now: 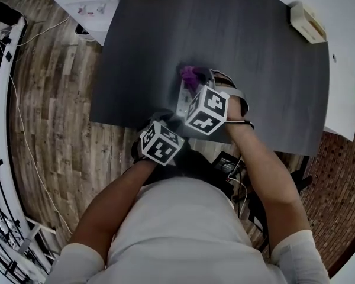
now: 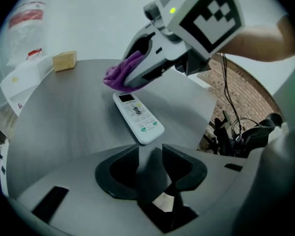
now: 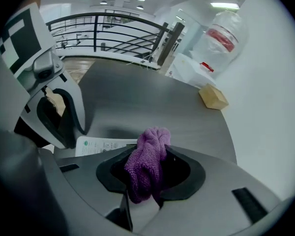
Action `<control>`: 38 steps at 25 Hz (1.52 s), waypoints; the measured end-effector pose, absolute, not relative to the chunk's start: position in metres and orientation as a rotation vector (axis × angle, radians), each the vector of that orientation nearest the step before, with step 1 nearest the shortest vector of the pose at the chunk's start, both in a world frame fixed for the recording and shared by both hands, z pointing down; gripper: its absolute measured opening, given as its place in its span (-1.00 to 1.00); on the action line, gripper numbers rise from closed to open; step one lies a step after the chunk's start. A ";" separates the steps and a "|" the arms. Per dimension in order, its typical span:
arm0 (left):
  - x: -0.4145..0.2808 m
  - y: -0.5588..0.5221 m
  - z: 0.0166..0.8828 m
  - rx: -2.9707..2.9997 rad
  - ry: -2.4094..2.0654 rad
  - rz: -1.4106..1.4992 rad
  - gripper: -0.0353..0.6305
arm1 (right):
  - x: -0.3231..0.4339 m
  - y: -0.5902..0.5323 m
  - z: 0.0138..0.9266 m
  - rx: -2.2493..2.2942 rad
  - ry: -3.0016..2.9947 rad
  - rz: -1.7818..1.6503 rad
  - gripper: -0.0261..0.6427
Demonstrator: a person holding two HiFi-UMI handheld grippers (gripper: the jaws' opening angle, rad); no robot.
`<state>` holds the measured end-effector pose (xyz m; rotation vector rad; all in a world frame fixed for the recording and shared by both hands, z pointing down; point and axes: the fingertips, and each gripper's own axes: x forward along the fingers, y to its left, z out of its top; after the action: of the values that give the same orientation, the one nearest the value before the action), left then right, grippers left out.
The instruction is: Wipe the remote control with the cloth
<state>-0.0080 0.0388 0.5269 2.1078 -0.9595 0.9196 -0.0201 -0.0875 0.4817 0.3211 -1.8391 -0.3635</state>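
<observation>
Left gripper (image 2: 150,154) spread, empty; right gripper (image 3: 147,154) pinching purple cloth (image 3: 143,173), by remote control (image 2: 137,118)

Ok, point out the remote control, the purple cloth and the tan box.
remote control (image 2: 137,118), left gripper view, middle of its button face.
purple cloth (image 3: 146,163), right gripper view, its bunched middle.
tan box (image 3: 213,98), right gripper view, its top face.

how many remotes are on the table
1. The white remote control lies flat on the dark table, just ahead of the left gripper, its far end beside the purple cloth in the right gripper. The grippers hide some tabletop in the head view.
</observation>
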 end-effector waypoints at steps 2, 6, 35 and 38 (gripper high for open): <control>-0.010 0.033 0.530 2.089 -0.965 0.937 -0.63 | -0.024 -0.080 0.491 0.278 -1.820 -0.398 -0.54; -0.011 0.031 0.531 2.085 -0.956 0.970 -0.66 | -0.026 -0.075 0.495 0.288 -1.816 -0.402 -0.54; -0.011 0.030 0.529 2.030 -0.926 0.953 -0.66 | -0.013 -0.013 0.479 0.519 -2.175 0.196 -0.54; -0.011 0.030 0.530 2.021 -0.934 0.951 -0.67 | -0.015 0.003 0.478 0.481 -2.216 0.275 -0.54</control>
<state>-0.0105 0.0298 0.5300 2.0213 -0.9339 0.9506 -0.0153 0.0032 0.4779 0.4814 -2.2158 0.2749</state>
